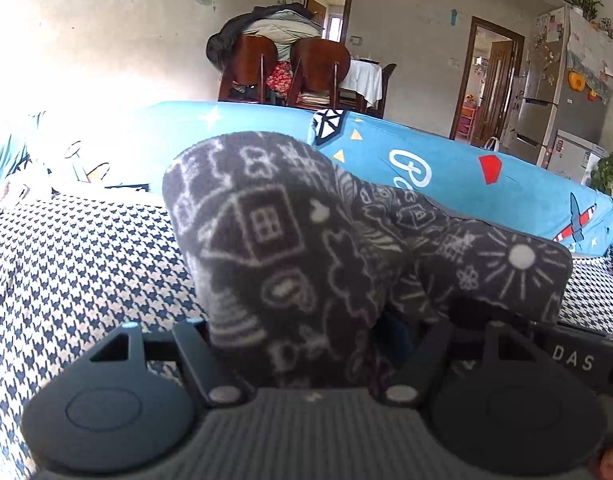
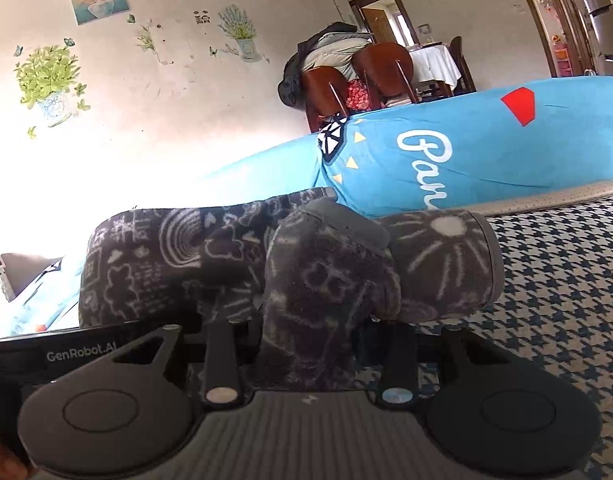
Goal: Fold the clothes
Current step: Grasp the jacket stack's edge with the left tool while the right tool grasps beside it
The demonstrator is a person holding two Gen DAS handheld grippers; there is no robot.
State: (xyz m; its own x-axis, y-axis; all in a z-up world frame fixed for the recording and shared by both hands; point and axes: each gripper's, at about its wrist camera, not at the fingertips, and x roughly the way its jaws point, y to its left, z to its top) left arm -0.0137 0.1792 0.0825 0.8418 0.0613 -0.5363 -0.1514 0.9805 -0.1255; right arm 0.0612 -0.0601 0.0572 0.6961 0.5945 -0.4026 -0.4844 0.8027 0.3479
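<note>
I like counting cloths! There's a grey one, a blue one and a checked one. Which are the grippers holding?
The grey doodle-print cloth. The left gripper and right gripper both pinch it; the blue cloth and checked cloth lie untouched.

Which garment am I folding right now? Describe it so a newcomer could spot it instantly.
Start at the houndstooth-covered surface in front of the long blue cushion. The dark grey fleece garment bunched there is gripped by both hand-held grippers, left and right. Its white chalk-style doodles, houses and suns, set it apart.

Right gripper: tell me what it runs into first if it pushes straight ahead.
The right gripper is already shut on the dark doodle-print fleece garment, so it meets that bunched cloth at once. Behind it, probably the blue cushion; depth is unclear.
</note>
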